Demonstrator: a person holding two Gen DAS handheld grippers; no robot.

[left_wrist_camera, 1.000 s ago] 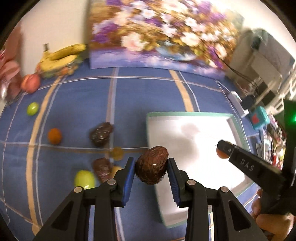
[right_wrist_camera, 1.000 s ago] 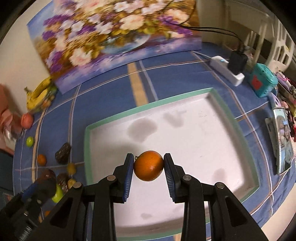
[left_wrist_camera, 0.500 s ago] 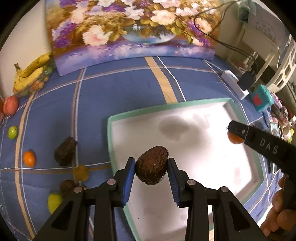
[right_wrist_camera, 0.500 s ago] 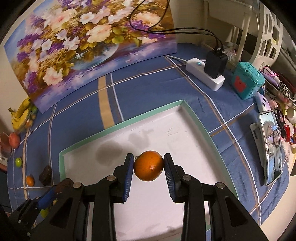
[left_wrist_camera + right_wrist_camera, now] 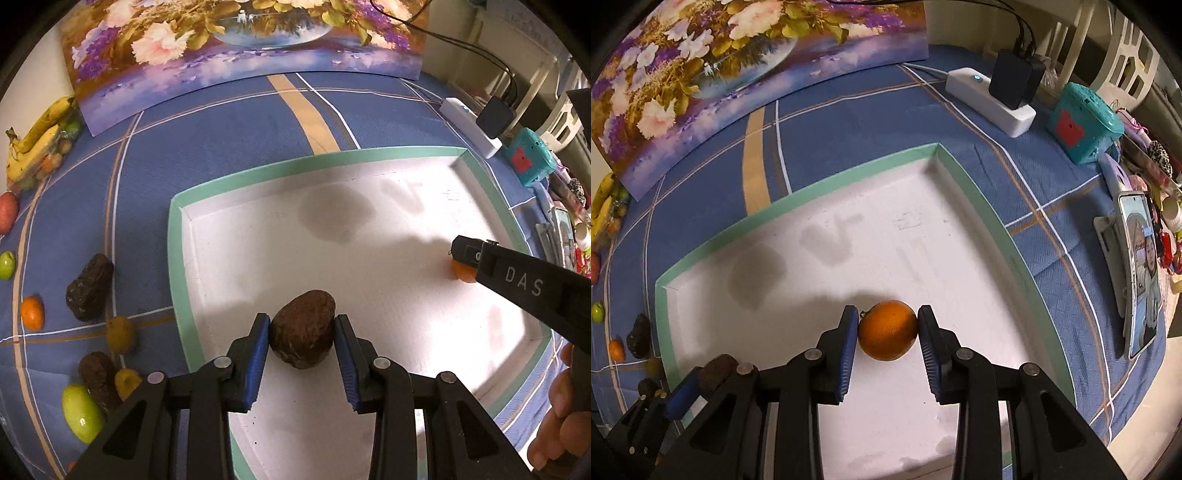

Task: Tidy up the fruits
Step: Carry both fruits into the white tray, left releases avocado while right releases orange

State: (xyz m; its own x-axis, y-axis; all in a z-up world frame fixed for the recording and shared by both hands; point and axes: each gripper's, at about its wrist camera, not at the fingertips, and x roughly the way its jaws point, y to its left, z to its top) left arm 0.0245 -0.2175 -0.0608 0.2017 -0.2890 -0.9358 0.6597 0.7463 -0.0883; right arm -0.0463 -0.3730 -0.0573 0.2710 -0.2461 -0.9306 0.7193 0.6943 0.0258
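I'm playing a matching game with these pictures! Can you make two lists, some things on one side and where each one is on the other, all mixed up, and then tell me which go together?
Things:
1. orange
2. dark brown fruit
3. bananas
4. white power strip

Places:
A. against the left end of the flower painting
B. between the jaws of the left gripper
C. on the blue cloth beyond the tray's far right corner
D. between the jaws of the right gripper

Pairs: 1-D, 2-B, 3-A, 4-C
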